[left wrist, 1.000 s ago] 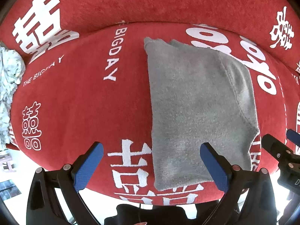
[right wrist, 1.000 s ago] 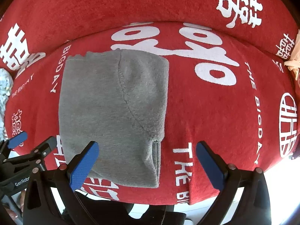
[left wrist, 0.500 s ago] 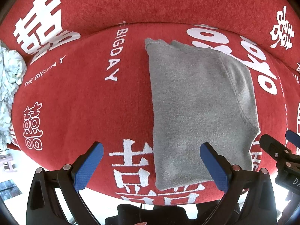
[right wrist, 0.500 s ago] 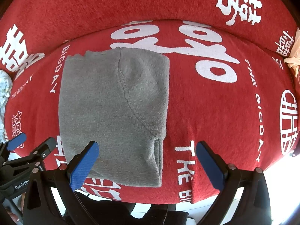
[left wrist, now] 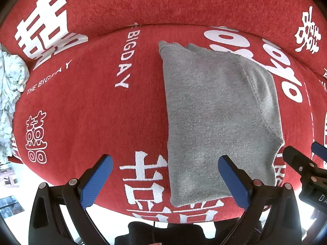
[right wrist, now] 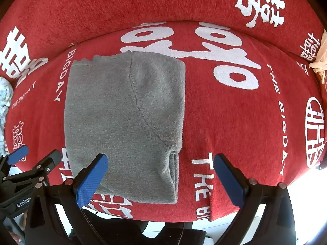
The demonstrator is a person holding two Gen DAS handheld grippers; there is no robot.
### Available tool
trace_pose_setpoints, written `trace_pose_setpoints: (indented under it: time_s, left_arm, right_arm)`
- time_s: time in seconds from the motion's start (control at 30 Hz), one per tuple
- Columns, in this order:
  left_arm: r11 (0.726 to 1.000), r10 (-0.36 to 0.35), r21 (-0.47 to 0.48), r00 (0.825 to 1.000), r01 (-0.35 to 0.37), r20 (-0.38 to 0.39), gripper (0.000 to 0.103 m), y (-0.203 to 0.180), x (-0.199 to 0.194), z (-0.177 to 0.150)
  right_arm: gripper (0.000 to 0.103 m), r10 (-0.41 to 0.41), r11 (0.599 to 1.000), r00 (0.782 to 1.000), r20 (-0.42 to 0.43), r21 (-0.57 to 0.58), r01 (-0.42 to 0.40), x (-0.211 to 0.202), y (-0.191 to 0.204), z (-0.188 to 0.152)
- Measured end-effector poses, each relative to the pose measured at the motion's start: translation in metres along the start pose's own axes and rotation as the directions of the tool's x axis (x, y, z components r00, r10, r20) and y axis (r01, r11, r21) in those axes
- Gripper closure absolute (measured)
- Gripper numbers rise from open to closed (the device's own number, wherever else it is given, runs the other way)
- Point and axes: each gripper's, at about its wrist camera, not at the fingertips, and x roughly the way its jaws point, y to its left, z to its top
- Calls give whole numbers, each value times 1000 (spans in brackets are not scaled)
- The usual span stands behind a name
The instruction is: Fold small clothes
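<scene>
A grey fleece garment [left wrist: 214, 118] lies folded into a long rectangle on the red sofa seat [left wrist: 92, 112]; it also shows in the right wrist view [right wrist: 122, 122]. My left gripper [left wrist: 163, 175] is open and empty, hovering over the garment's near left edge. My right gripper [right wrist: 161, 175] is open and empty, hovering over the garment's near right corner. Each gripper shows at the edge of the other's view: the right one in the left wrist view [left wrist: 306, 163], the left one in the right wrist view [right wrist: 30, 163].
The sofa cover is red with white lettering, and its backrest [left wrist: 163, 2] rises behind the seat. A pale patterned cloth [left wrist: 10, 94] is bunched at the seat's left end. A beige cloth [right wrist: 319, 61] lies at the right end. The seat's front edge is just below the grippers.
Both grippers have crept slightly forward and down toward the garment. The garment has not moved and both jaws stay open.
</scene>
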Motion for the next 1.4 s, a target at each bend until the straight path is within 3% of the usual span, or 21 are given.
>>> trace_pose_setpoints:
  time_s: [1.4]
  left_arm:
    - [1000,2,19,1000,-2,-2,0,0,2,3]
  right_arm:
    - [0,2,1000,1000,-2,3,-2,1,2,4]
